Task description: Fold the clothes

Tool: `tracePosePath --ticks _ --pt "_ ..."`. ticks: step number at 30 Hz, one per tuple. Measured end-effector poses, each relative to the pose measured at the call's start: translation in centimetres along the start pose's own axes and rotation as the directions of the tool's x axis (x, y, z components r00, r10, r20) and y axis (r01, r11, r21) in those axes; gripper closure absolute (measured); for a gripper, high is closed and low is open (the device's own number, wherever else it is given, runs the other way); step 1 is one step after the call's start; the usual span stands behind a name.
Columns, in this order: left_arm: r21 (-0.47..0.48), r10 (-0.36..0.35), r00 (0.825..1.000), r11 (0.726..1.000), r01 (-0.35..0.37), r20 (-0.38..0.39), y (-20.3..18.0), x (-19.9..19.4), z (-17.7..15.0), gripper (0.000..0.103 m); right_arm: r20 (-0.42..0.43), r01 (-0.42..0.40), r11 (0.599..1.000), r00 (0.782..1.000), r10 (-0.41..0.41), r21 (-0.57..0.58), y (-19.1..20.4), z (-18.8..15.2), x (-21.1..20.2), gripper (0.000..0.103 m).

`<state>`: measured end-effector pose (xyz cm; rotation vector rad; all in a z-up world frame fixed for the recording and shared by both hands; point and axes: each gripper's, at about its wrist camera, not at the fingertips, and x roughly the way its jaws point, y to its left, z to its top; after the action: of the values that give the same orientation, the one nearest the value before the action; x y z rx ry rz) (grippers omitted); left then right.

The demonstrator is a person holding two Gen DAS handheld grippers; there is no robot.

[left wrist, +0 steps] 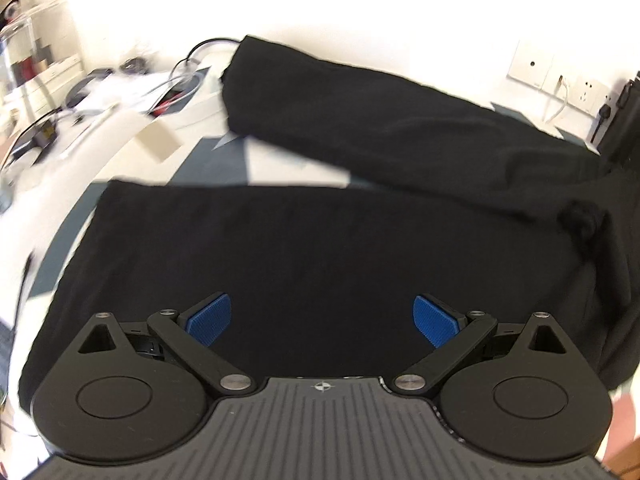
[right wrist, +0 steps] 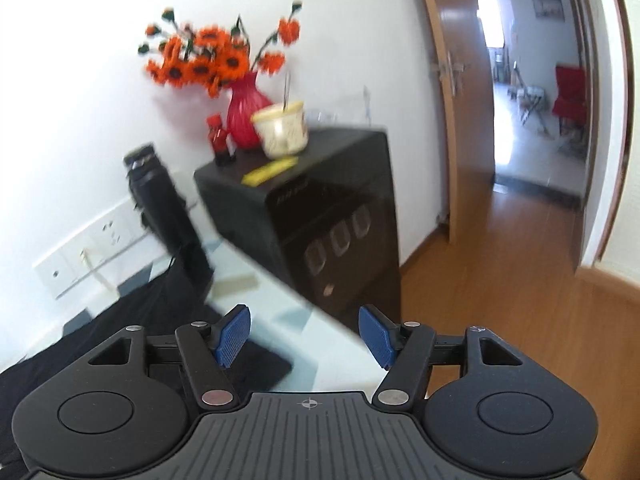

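Two black trouser legs point(left wrist: 320, 184) lie spread on a patterned blue-and-white surface point(left wrist: 280, 164), splayed apart at the hems on the left and meeting at the right in the left wrist view. The nearer leg runs flat across the frame directly under and ahead of the left gripper point(left wrist: 322, 320), whose blue pads point(left wrist: 210, 318) stand wide apart with nothing pinched between them; dark cloth fills the gap only as background. The farther leg slants up toward a clutter of cables point(left wrist: 188, 64) at the upper left. Wall sockets point(left wrist: 560, 80) sit at the upper right.

In the right wrist view the right gripper point(right wrist: 304, 338) is also released, its pads parted and empty, over the pale surface near its edge. The black garment point(right wrist: 120, 320) lies to the lower left of it, part of it passing beneath the left finger. Beyond stands a black cabinet point(right wrist: 320, 216) bearing a red vase of orange flowers point(right wrist: 244, 120), a cream bowl point(right wrist: 282, 130) and a small red bottle point(right wrist: 220, 140). An open wooden door point(right wrist: 460, 80) is at right.
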<state>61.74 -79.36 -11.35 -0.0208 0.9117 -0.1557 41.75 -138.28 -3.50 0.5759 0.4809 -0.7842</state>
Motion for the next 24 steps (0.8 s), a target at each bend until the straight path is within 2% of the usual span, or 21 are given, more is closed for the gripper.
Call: tracePosePath --ticks 3,6,7,11,13,16,18,20,22,24 --pt "-0.017 0.018 1.0 1.0 -0.019 -0.013 1.3 -1.0 -1.2 0.003 -0.089 -0.044 0.998 0.995 0.049 0.053 0.9 -2.0 2.0 0.042" --pt "-0.033 0.04 0.999 0.999 -0.041 -0.025 2.3 -2.2 -2.5 0.003 -0.178 -0.076 0.988 0.979 0.1 0.134 1.8 -3.9 5.0 0.033" --pt "-0.034 0.048 0.998 0.998 -0.049 -0.028 2.5 -2.6 -2.9 0.003 -0.207 -0.075 0.983 0.972 0.11 0.169 2.2 -4.4 6.3 0.03" --pt "-0.048 0.07 0.997 0.996 -0.072 -0.034 2.9 -4.1 -4.2 0.003 -0.297 -0.041 0.959 0.946 0.127 0.28 3.6 -6.3 11.0 0.029" --pt "-0.045 0.047 0.999 0.998 -0.048 -0.02 2.8 -4.9 -4.7 0.003 -0.314 -0.027 0.954 0.941 0.125 0.298 4.5 -6.7 12.4 0.028" --pt "0.02 0.025 1.0 1.0 -0.025 -0.006 1.4 -5.8 -5.1 0.003 -0.337 0.004 0.955 0.936 0.101 0.297 5.6 -7.3 14.0 0.029" --pt "0.077 0.008 1.0 0.997 -0.008 0.003 -0.2 -6.1 -5.3 0.003 -0.348 0.021 0.963 0.934 0.077 0.268 6.2 -7.4 14.4 0.043" --pt "0.14 -0.022 1.0 0.99 0.02 0.013 -1.9 -6.1 -5.7 0.003 -0.346 0.038 0.976 0.937 0.04 0.215 6.6 -7.5 14.0 0.07" --pt "0.208 -0.063 0.998 0.976 0.057 0.02 -3.6 -6.0 -6.5 0.003 -0.335 0.026 0.984 0.942 0.035 0.176 6.5 -7.5 13.2 0.082" --pt "0.268 -0.082 0.997 0.96 0.076 0.01 -5.1 -5.7 -7.5 0.003 -0.329 0.003 0.987 0.943 0.05 0.161 6.0 -7.5 12.2 0.085"
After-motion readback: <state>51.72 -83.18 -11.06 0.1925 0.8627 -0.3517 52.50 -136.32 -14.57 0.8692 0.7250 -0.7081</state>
